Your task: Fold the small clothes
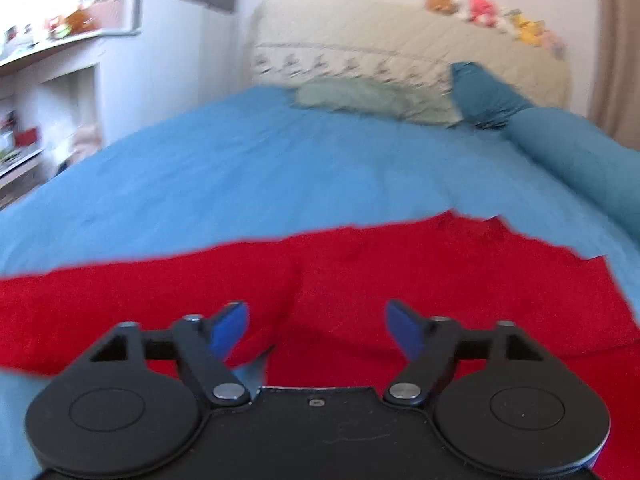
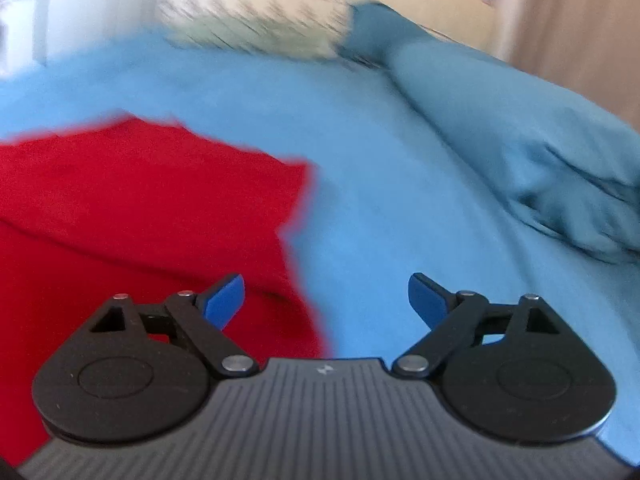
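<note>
A red garment (image 1: pixel 360 280) lies spread on the blue bedsheet (image 1: pixel 240 168), with a crease down its middle. My left gripper (image 1: pixel 316 320) is open and empty, just above the garment's near part. In the right wrist view the garment (image 2: pixel 140 208) fills the left side. My right gripper (image 2: pixel 326 298) is open and empty, over the garment's right edge, with its left finger above red cloth and its right finger above the sheet (image 2: pixel 400 184). This view is blurred.
A teal pillow (image 1: pixel 568 152) and a dark teal cushion (image 1: pixel 484 96) lie at the bed's right. A green cloth (image 1: pixel 360 98) and a cream headboard cover (image 1: pixel 400 40) with small plush toys (image 1: pixel 496 12) are at the far end. White shelves (image 1: pixel 48 80) stand left.
</note>
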`<state>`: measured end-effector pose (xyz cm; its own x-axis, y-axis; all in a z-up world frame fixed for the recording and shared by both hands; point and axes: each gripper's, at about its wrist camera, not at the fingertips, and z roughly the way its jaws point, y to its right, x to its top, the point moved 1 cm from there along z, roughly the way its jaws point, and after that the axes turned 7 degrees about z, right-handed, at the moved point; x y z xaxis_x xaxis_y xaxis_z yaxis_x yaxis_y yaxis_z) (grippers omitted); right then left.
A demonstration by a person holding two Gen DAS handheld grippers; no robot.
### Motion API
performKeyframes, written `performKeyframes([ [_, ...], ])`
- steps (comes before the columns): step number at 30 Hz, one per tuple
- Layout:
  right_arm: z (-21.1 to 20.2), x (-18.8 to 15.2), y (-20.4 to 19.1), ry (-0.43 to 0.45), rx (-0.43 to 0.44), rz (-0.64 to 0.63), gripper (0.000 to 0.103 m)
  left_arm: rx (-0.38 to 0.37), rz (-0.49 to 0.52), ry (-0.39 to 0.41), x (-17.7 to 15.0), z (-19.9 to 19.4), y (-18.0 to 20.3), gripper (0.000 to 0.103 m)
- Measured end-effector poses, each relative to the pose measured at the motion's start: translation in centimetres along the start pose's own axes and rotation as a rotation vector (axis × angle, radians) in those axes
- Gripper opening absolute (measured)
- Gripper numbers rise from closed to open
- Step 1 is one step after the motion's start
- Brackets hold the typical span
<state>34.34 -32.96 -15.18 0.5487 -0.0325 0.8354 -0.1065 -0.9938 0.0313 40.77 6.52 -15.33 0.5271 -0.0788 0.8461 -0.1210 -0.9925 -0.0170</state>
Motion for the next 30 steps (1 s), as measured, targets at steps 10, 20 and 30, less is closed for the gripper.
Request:
performKeyframes([
  [10, 7.7, -0.9, -0.3, -0.094, 0.089, 0.209, 0.103, -0.1, -0.057, -0.08, 0.5, 6.8, 2.6, 0.085],
  [20, 4.0, -1.2, 1.7, -0.039, 0.073, 0.209, 0.103, -0.08, -0.003, -0.093, -0.2, 4.7, 2.9, 0.086],
  [30, -6.7, 3.2, -2.0, 0.018, 0.166, 0.183, 0.103, 0.016, -0.149, 0.114, 3.4, -8.7, -2.6, 0.103],
])
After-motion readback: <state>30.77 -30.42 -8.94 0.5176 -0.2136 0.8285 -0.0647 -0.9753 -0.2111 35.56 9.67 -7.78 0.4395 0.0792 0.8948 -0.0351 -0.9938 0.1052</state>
